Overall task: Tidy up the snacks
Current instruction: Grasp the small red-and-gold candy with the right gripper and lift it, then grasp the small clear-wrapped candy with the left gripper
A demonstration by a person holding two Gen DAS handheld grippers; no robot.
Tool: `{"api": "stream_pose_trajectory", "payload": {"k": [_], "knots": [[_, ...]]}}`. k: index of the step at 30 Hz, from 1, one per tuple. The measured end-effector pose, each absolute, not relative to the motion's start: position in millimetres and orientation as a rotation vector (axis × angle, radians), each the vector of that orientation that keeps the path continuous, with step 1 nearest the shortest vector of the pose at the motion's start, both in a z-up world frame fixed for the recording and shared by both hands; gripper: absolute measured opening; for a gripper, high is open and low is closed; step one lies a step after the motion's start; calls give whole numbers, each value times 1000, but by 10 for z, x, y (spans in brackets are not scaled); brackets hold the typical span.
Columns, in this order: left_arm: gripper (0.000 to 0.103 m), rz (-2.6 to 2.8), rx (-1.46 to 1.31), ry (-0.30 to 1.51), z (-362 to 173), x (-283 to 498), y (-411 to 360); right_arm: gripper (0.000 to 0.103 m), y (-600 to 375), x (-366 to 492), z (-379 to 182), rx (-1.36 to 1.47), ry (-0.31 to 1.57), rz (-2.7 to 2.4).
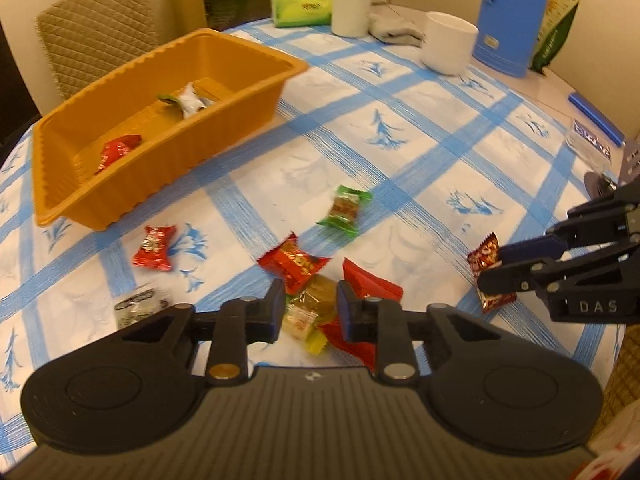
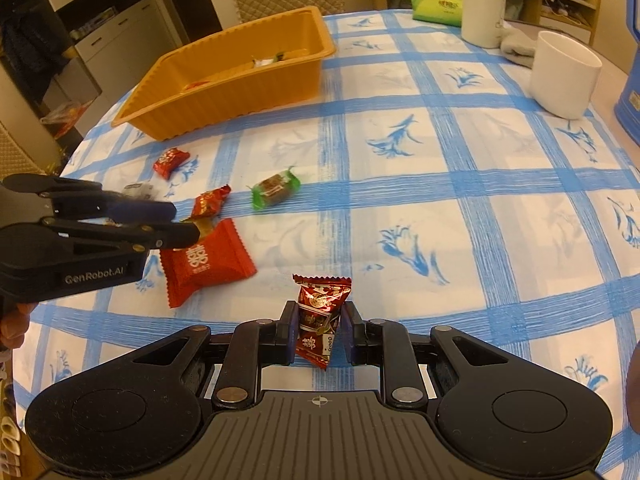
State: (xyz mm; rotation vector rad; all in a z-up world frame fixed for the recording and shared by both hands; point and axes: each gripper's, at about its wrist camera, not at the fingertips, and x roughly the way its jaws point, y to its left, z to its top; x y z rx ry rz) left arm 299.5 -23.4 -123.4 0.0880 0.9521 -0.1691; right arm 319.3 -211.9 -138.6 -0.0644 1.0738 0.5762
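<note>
Snacks are partly sorted. The right gripper (image 2: 318, 330) is clamped on a dark red candy (image 2: 320, 316), lifted off the tablecloth (image 2: 440, 208). The left gripper (image 1: 310, 308) has closed around a yellow candy (image 1: 310, 308) in the pile near the big red packet (image 2: 206, 266); whether its pads fully pinch it I cannot tell. Loose on the cloth lie a green candy (image 2: 276, 190), two small red ones and a pale one. The orange tray (image 1: 224, 128) holds a red candy (image 1: 116, 152) and a white one (image 1: 190, 102), so most of the work seems left.
</note>
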Motion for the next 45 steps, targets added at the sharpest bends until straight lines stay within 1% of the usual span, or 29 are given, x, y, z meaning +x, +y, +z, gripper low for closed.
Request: {"api": "stream_pose_trajectory", "payload": {"k": [4,32,37,45], "knots": [[19,-186,82,974,-1277,3006,-269,23,-2159,3218,-1404,-55,1079,562],[19,-199,104,1009,-1411,3247,-522,23,-2321,3282,-1356,-27,1064,505],[19,-191,73,993,-1336,3203,-501,23,-2309,3278,-1324,-31,1054,516],[19,-138,-13,930,-1035,3057,-325,23,-2253,3297,-1239,-35,1025,546]]}}
